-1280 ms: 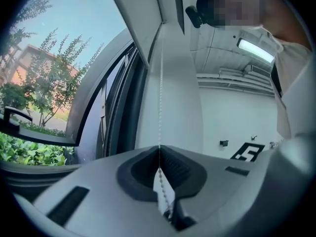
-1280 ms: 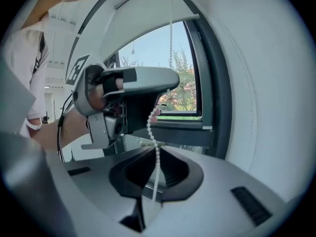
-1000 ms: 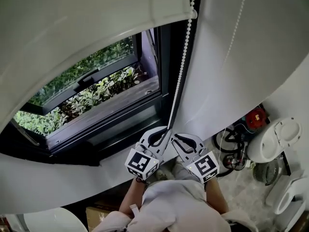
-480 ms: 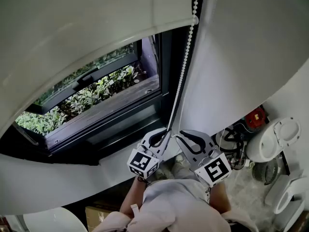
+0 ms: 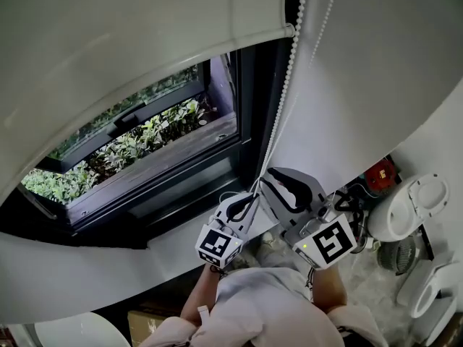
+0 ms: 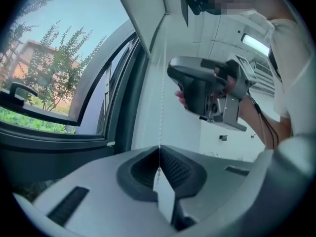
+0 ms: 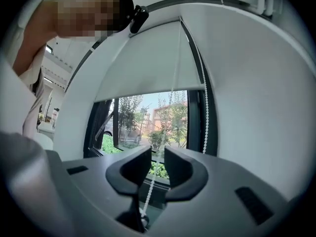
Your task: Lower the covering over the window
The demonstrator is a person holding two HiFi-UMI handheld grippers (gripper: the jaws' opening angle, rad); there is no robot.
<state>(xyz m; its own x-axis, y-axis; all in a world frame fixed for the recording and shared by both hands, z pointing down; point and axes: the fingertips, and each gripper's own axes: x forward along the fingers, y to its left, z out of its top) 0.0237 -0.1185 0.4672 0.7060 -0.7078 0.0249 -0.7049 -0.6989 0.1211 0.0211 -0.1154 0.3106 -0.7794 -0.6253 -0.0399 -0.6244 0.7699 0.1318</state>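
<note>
A white roller blind covers the upper part of the window; its bottom bar ends near the frame's right side. A white bead chain hangs down from there. My left gripper is shut on the chain low down; in the left gripper view the chain runs straight into the closed jaws. My right gripper sits just above it and has just been opening. One strand passes between its parted jaws untouched by the pads, and the other strand hangs further right.
The open sash with a black handle looks onto green plants. A white wall stands right of the window and a white sill below it. On the floor at the right are white round fixtures, a red item and cables.
My right gripper has climbed up the chain and its jaws have spread apart. The left gripper has stayed where it was, still closed on the chain.
</note>
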